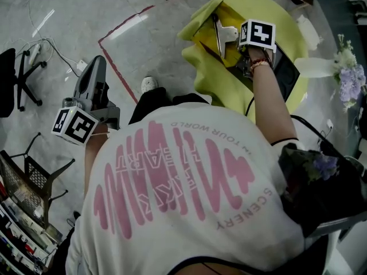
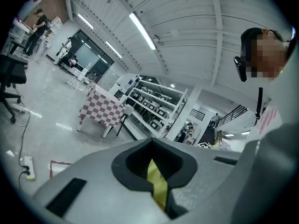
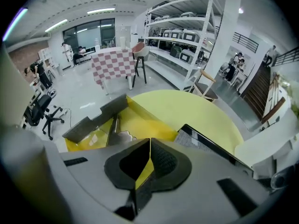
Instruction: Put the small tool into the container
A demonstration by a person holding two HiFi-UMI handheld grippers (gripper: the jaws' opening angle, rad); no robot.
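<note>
A yellow container [image 1: 207, 28] with grey flaps stands open on the round yellow table [image 1: 229, 93]. In the right gripper view a grey metal tool [image 3: 114, 130] lies inside the container [image 3: 140, 116]. My right gripper [image 1: 225, 36] hovers at the container's near edge, its jaws pressed together [image 3: 150, 139], with only yellow showing through the slit. My left gripper [image 1: 98, 61] is held out over the floor, far left of the table, pointing away from it. Its jaws [image 2: 152, 140] are also together, with a thin yellow strip showing in the gap.
A dark flat tray [image 1: 287, 69] lies on the table beside the container. Pale flowers [image 1: 348, 76] stand at the right. Red tape [image 1: 117, 73] marks the floor, with an office chair [image 1: 17, 76] and a black wire rack [image 1: 31, 176] to the left. A checkered table [image 3: 112, 63] stands further off.
</note>
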